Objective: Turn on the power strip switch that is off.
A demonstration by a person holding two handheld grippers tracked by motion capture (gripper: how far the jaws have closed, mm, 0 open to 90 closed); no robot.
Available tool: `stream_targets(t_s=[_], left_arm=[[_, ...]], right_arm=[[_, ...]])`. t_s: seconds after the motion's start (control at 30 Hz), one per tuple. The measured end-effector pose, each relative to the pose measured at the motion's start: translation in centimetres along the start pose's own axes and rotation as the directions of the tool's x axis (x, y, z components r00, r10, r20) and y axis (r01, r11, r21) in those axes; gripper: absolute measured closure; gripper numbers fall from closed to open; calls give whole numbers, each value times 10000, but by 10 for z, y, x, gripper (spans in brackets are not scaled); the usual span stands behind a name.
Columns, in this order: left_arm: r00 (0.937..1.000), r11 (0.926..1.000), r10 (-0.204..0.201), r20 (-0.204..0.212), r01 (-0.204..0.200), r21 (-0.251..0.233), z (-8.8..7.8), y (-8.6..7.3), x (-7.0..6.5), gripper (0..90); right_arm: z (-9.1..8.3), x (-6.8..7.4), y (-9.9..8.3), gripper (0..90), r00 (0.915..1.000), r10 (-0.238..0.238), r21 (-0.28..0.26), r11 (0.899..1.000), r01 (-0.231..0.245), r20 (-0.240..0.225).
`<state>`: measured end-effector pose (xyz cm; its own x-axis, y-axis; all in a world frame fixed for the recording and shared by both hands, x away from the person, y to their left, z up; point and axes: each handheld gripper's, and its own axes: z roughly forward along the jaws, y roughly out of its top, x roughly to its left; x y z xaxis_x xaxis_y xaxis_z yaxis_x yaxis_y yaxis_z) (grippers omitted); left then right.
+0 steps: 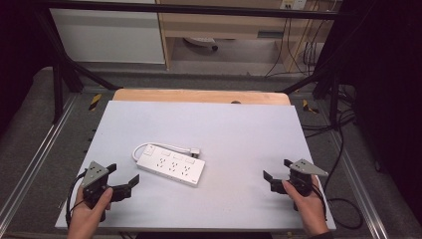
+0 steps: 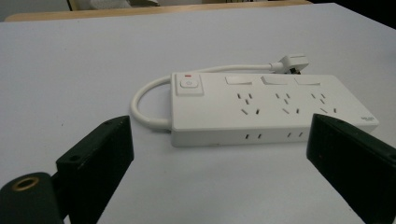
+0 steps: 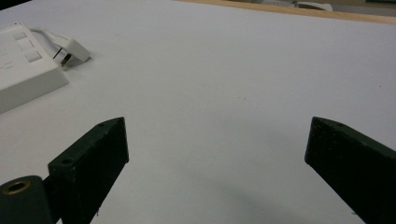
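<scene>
The power strip (image 1: pixel 170 168) lies flat on the white counter (image 1: pixel 224 129), a little left of the middle, its long body running slantwise from upper left to lower right in the high view. We see it again ahead of the jaws in the left gripper view, and its corner at the upper left of the right gripper view. It is white, with a rocker switch (image 2: pixel 188 85) at one end, a small red mark above that switch, and three sets of sockets, each with its own white button behind it. Its short white cable (image 2: pixel 144 100) loops out from the switch end and runs along the far side to the plug (image 2: pixel 293 62), which rests on the counter just beside the strip.

The left tongs (image 1: pixel 124 180) sit near the strip's near left corner, apart from it, jaws spread wide with nothing between them, pointing toward the strip. The right tongs (image 1: pixel 278 170) are well apart from the strip, toward the counter's right edge, jaws also spread wide over bare counter. Each is held in a hand near the front edge.

A small grey mark sits at the strip's far right corner in the left gripper view; we cannot read it.
</scene>
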<state>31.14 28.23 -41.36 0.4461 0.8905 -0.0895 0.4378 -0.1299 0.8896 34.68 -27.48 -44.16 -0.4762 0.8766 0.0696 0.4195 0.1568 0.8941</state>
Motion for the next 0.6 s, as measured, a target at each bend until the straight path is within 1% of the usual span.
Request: stream_targets(t_s=[0.27, 0.4, 0.6], left_arm=[[10000, 10000, 8, 26, -8, 13, 1, 0, 0, 75], [9999, 10000, -13, 121, 13, -16, 1, 0, -1, 75], [9998, 9999, -110, 144, 112, -120, 0, 1, -1, 65]], right_arm=[[2, 0, 0, 63, 10000, 19, 137, 9999, -20, 8], [2, 0, 0, 53, 10000, 13, 50, 10000, -13, 7], [2, 2, 2, 45, 9999, -130, -4, 9999, 130, 13]])
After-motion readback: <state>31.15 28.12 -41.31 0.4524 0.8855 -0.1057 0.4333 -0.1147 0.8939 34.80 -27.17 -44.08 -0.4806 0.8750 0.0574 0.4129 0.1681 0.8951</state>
